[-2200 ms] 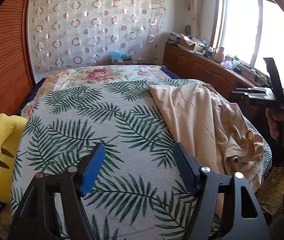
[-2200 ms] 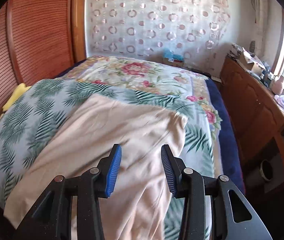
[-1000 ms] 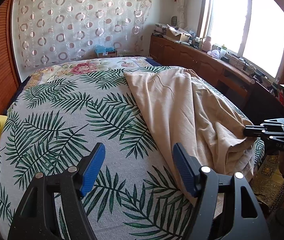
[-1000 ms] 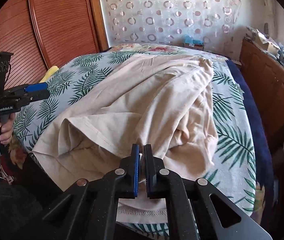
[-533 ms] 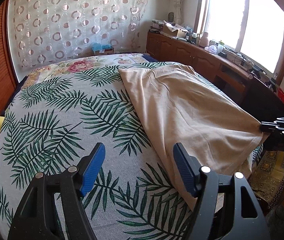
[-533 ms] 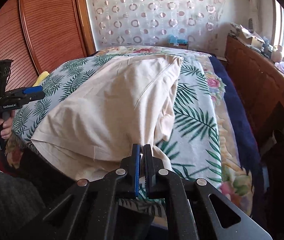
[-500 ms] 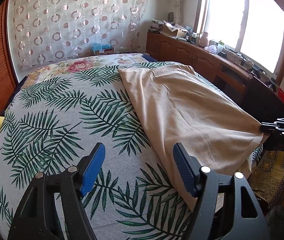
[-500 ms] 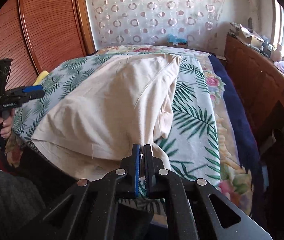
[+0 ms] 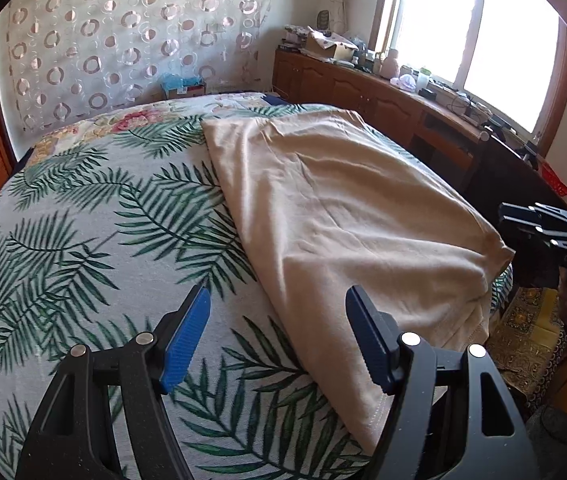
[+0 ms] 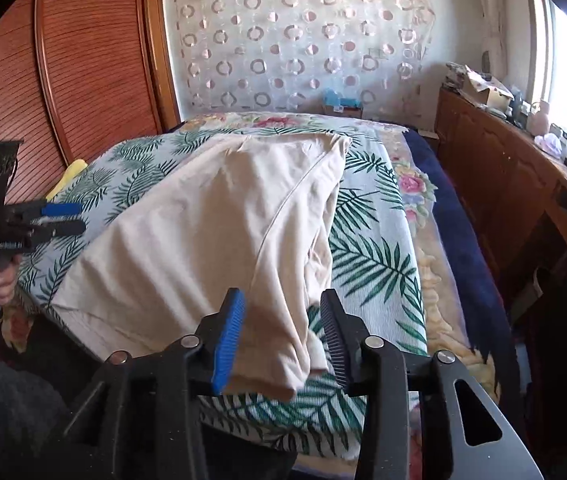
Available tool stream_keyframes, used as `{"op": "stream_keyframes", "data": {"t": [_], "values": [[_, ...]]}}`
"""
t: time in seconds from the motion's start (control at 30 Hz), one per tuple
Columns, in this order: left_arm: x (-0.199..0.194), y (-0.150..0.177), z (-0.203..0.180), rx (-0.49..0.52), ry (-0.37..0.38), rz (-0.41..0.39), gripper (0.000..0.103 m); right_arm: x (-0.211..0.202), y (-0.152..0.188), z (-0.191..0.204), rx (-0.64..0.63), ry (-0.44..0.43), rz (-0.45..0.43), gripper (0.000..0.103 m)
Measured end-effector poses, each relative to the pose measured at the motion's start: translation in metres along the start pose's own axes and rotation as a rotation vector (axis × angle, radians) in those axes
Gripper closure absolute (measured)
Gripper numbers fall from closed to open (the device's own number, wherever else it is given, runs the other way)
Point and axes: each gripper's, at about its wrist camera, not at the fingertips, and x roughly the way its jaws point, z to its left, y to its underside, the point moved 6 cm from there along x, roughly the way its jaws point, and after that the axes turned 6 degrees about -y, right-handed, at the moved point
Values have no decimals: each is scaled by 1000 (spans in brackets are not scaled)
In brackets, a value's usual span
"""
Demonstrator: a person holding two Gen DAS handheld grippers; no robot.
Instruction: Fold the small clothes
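A beige garment [image 9: 343, 220] lies spread on the palm-leaf bedcover [image 9: 83, 240], its near hem hanging over the bed's edge. My left gripper [image 9: 275, 320] hovers open over the bedcover beside the garment's left edge, with nothing between its fingers. In the right wrist view the garment [image 10: 223, 240] runs away from me. My right gripper [image 10: 281, 320] has its jaws opening; the garment's near corner lies loose between the pads, which do not press on it. Each gripper shows in the other's view: the right gripper [image 9: 507, 216] at the garment's far corner, the left gripper [image 10: 63, 218] at the bed's left side.
A yellow plush toy [image 10: 69, 174] lies at the bed's left edge by the wooden panel wall [image 10: 63, 60]. A wooden sideboard [image 9: 383, 96] with clutter runs under the window on the right. A patterned rug [image 9: 531, 332] covers the floor beside the bed.
My right gripper was shut on the garment's hem and pulling it taut; now its jaws have parted and the corner has dropped loose. The left gripper drifted slightly, still open.
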Motion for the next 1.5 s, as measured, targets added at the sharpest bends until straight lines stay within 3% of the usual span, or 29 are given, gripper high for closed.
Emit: {"op": "stream_keyframes", "data": {"t": [0.27, 0.73, 0.9, 0.97, 1.07, 1.13, 1.2, 1.33, 1.43, 1.5], "values": [[11, 11, -16, 27, 29, 38, 32, 35, 15, -14, 68, -4, 66, 58], [21, 20, -20, 19, 40, 78, 32, 37, 24, -3, 18, -4, 127, 55], [19, 21, -22, 15, 71, 77, 32, 37, 25, 0, 24, -28, 123, 58], [16, 23, -24, 16, 103, 76, 46, 38, 26, 2, -1, -19, 123, 61], [12, 27, -25, 19, 123, 80, 58, 38, 27, 5, -12, -28, 129, 73], [8, 31, -24, 28, 127, 83, 63, 37, 28, 8, -16, -44, 136, 87], [6, 33, -24, 28, 135, 88, 64, 38, 29, 10, -13, -78, 138, 94], [2, 37, -26, 33, 152, 104, 66, 37, 29, 11, 2, -83, 118, 96], [1, 39, -28, 36, 168, 116, 93, 32, 30, 10, 14, -74, 92, 96], [-1, 38, -30, 32, 177, 112, 96, 27, 28, 9, 34, -81, 65, 96]]}}
